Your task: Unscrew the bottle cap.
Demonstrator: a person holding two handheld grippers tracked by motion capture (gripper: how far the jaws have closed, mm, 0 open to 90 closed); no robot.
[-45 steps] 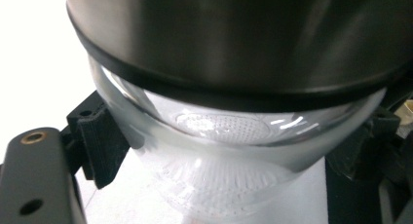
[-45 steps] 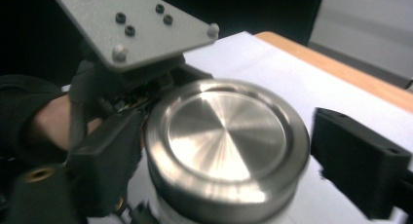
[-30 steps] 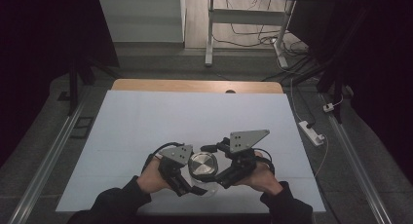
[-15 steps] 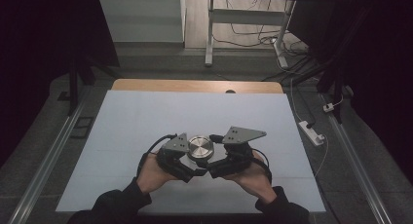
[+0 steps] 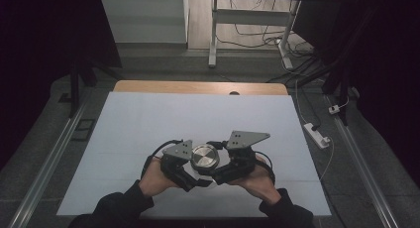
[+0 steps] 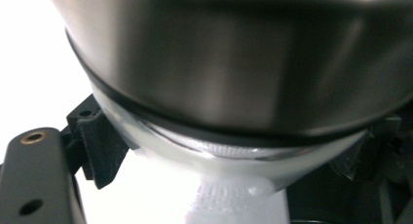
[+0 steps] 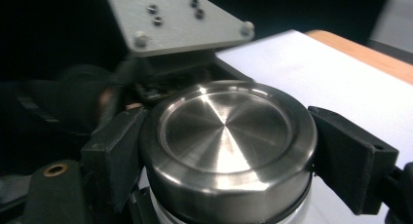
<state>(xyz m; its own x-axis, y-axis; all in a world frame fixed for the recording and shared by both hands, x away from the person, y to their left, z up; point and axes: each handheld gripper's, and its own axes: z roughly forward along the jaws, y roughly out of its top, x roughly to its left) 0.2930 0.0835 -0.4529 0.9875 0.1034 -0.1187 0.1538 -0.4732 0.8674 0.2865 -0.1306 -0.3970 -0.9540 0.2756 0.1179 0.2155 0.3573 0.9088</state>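
Brushed-steel lid (image 7: 226, 136) sits on a translucent white jar body (image 6: 234, 160), held above the near-centre of the white table sheet (image 5: 148, 119). Right gripper (image 5: 218, 169): jaws have just been closing, pads now pressed on opposite sides of the lid rim, lid between them. Left gripper (image 5: 190, 176): jaws drawn in on the jar body below the lid, at the lid's left in the high view. Both hands meet at the jar; grey plates flank the lid
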